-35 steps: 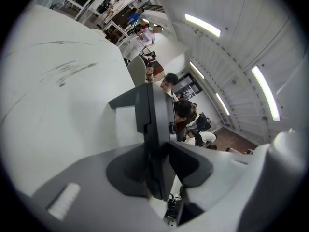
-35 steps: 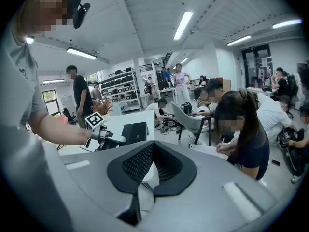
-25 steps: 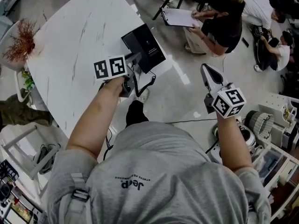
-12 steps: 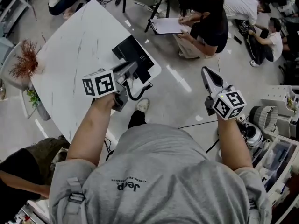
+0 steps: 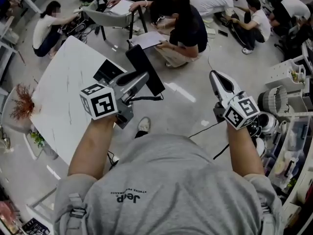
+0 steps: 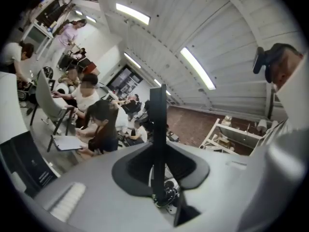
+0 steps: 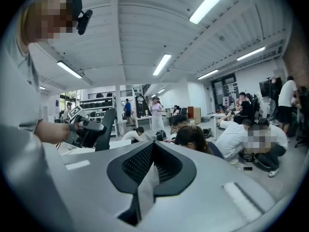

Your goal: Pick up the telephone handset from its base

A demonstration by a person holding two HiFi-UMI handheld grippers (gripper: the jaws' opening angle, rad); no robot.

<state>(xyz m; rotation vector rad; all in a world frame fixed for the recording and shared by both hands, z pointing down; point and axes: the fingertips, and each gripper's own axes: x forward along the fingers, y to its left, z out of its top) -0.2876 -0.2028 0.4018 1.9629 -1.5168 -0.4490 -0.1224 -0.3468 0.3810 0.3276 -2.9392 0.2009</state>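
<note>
Nearest to us, our right gripper [image 5: 216, 78] hangs over the floor with its jaws pressed together and nothing between them. Our left gripper [image 5: 141, 78] is clamped on the telephone handset [image 5: 142, 62]. In the left gripper view the handset shows as a thin dark bar standing edge-on between the pads. It is up in the air over the table's edge, clear of its base [image 5: 107, 71], which sits on the white table [image 5: 63, 97] just beyond. The cord [image 5: 146, 98] trails from the handset under our left gripper.

We judge the handset to be light, stiff plastic with smooth, rather slippery faces. A firm pinch across its narrow section, about mid-length as we have it, should keep it from swinging. We think the cord is the main nuisance, since it can pull the handset back toward the base and twist it between the pads.

Farther off, a person with a clipboard [image 5: 178, 23] sits on the floor, with other people beyond.
</note>
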